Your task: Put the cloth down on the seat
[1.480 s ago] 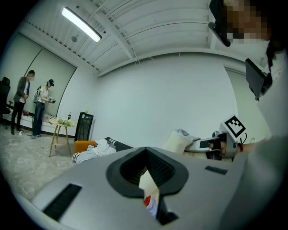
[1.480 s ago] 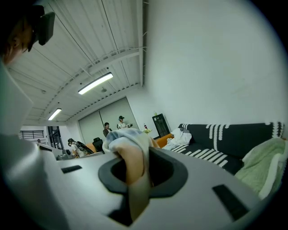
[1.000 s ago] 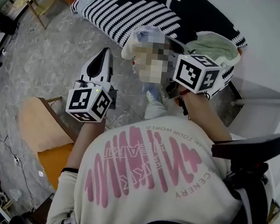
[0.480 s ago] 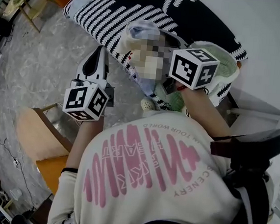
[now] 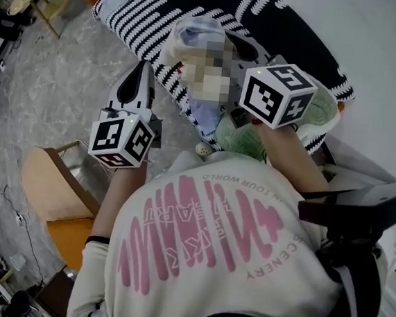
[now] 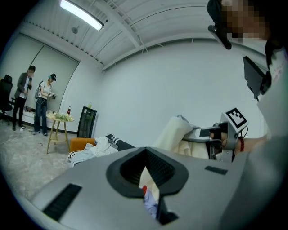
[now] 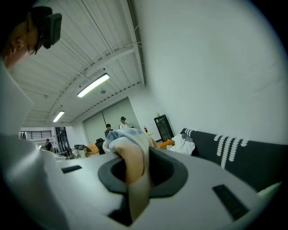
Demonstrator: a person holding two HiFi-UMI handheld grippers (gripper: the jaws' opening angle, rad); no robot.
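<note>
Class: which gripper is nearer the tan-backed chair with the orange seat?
Left. The left gripper hangs just beside the tan-backed, orange-seated chair; the right gripper, gripping the pale cloth, is across the person's body, by the black-and-white striped sofa.

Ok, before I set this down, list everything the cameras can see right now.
cloth bundle: one, cream, white and pale blue, hanging from the right tool by the sofa's front edge
green cloth: one, pale green, below the right tool
sofa: one, black with white stripes, ahead
clothes pile: one, white, on the sofa's far end
orange block: one, orange, beside that end
side table: one, light wood, far left
wooden chair: one, tan back, orange seat, lower left
bystanders: at least two, by the table
left tool: one, jaws together, gripping nothing
right tool: one, shut on the cloth bundle
</note>
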